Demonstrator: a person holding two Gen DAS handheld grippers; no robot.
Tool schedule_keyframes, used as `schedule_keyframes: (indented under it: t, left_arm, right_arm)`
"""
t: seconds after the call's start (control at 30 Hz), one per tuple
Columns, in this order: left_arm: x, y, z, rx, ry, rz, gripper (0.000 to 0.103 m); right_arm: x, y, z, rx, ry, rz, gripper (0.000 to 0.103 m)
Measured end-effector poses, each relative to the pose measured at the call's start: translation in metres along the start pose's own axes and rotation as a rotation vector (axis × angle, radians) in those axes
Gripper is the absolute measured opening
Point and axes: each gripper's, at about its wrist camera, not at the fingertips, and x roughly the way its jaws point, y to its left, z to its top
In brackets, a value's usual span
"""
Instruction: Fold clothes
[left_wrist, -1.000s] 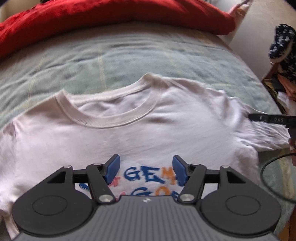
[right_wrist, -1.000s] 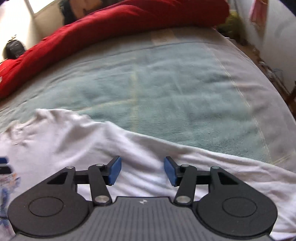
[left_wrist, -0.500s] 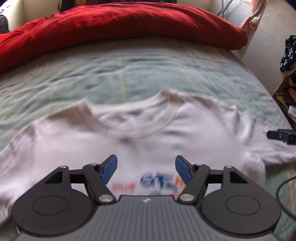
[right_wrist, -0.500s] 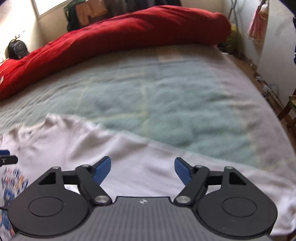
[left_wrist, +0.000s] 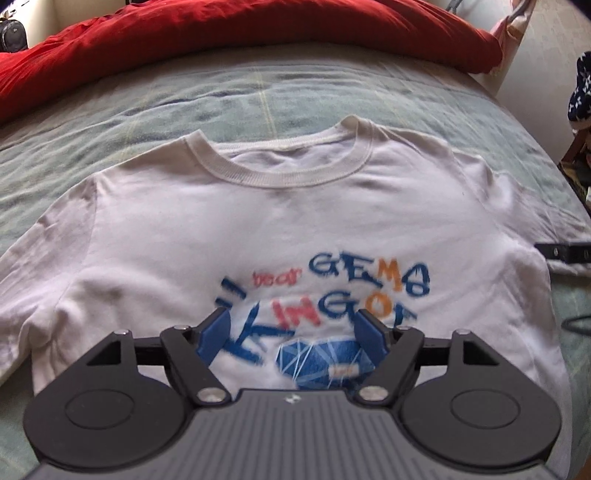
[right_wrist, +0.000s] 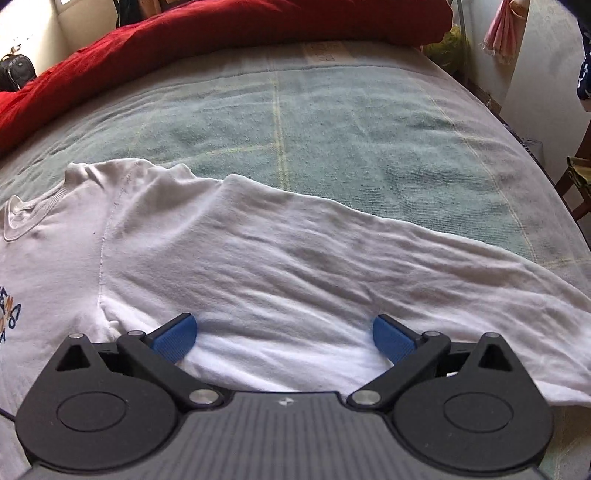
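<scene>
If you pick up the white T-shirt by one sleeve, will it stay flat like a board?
Probably not. The white cotton T-shirt with the blue and orange print lies limp and wrinkled on the green blanket, so it would likely droop and bunch. It looks thin, so probably light. Its long sleeve already creases, so it should fold easily.

The left gripper (left_wrist: 293, 334) points steeply down, its jaws just opened wider, nothing between its blue pads. The right gripper (right_wrist: 284, 338) tilts down likewise, jaws just spread fully, seemingly clear of contact.
</scene>
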Motion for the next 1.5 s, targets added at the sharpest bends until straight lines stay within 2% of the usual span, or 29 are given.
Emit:
schedule_keyframes:
  t: [0.37,0.57,0.63,0.73,0.83,0.9,0.97,1.07,1.13,1.27,1.43,1.5]
  left_arm:
    - [-0.026,0.006,-0.049,0.035,0.042,0.020,0.079]
    - [-0.025,0.009,-0.048,-0.006,0.070,0.019,0.081]
    - [-0.024,0.008,-0.045,-0.007,0.072,0.022,0.081]
    - [-0.021,0.005,-0.039,0.000,0.068,0.027,0.081]
    - [-0.017,0.005,-0.037,-0.001,0.070,0.028,0.081]
    - [-0.017,0.006,-0.036,-0.006,0.072,0.025,0.082]
    - [-0.017,0.008,-0.036,-0.011,0.076,0.021,0.082]
    - [-0.021,0.007,-0.028,-0.009,0.069,0.028,0.081]
    - [-0.024,0.006,-0.020,0.000,0.030,0.035,0.081]
    - [-0.028,0.011,-0.001,0.003,-0.052,0.052,0.081]
    - [-0.029,0.036,0.005,-0.046,-0.107,0.089,0.081]
    - [-0.028,0.050,0.005,-0.059,-0.127,0.101,0.081]
  right_arm:
    - [-0.006,-0.002,-0.008,-0.015,-0.024,-0.009,0.103]
    - [-0.036,-0.027,-0.038,0.028,-0.019,-0.032,0.103]
    - [-0.049,-0.037,-0.037,0.068,-0.056,-0.031,0.103]
    - [-0.058,-0.055,-0.025,0.104,-0.149,-0.112,0.103]
    - [-0.044,-0.090,-0.025,0.201,-0.128,-0.179,0.103]
    - [-0.036,-0.116,-0.040,0.276,-0.080,-0.234,0.103]
    - [-0.044,-0.140,-0.055,0.339,-0.114,-0.222,0.103]
    - [-0.052,-0.152,-0.049,0.405,-0.069,-0.289,0.103]
    - [-0.058,-0.145,-0.041,0.409,-0.089,-0.236,0.103]
    - [-0.059,-0.092,-0.008,0.246,-0.129,-0.105,0.103]
    - [-0.047,0.005,0.030,0.076,-0.142,0.172,0.103]
    - [-0.035,0.049,0.043,-0.009,-0.120,0.263,0.103]
